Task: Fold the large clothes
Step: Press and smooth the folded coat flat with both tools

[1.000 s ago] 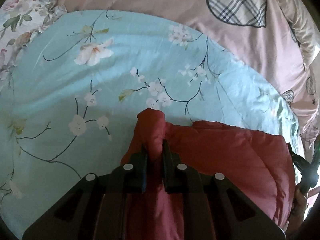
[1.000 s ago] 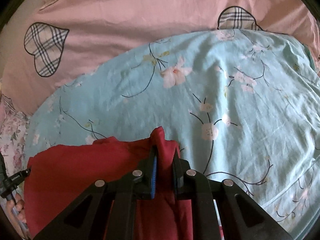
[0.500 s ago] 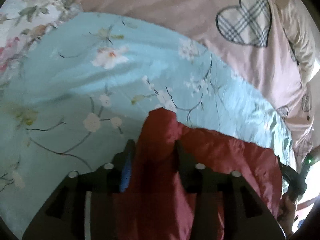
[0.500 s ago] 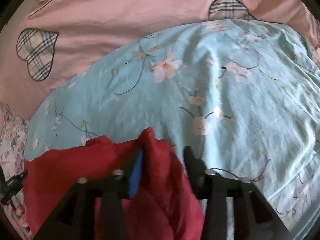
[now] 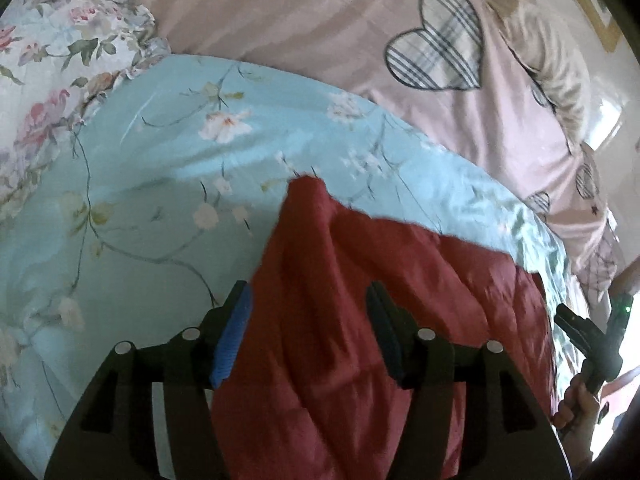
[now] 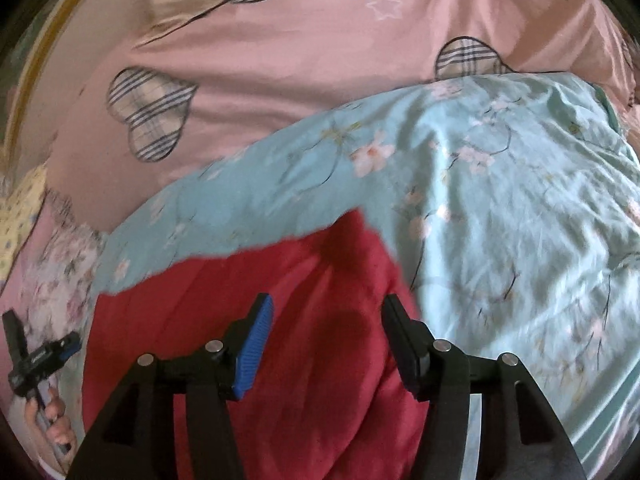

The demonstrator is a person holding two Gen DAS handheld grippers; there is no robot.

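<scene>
A bed (image 5: 280, 40) carries a blue flowered quilt (image 5: 120, 184), spread as a folding surface. The red garment (image 5: 360, 320) lies on its near edge. Left tool (image 5: 308, 320) and right tool (image 6: 326, 332) are both spread apart, gripping nothing, likely a fold set down.

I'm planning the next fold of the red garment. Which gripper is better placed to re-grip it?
Neither clearly: left gripper and right gripper both hang open over a corner of the red garment, on the blue sheet.

Bed carries a pink sheet (image 5: 312, 40) with plaid hearts. A light blue floral quilt (image 6: 500, 208) lies on it, ahead of both grippers. The red garment (image 6: 312, 320) rests on the quilt.
</scene>
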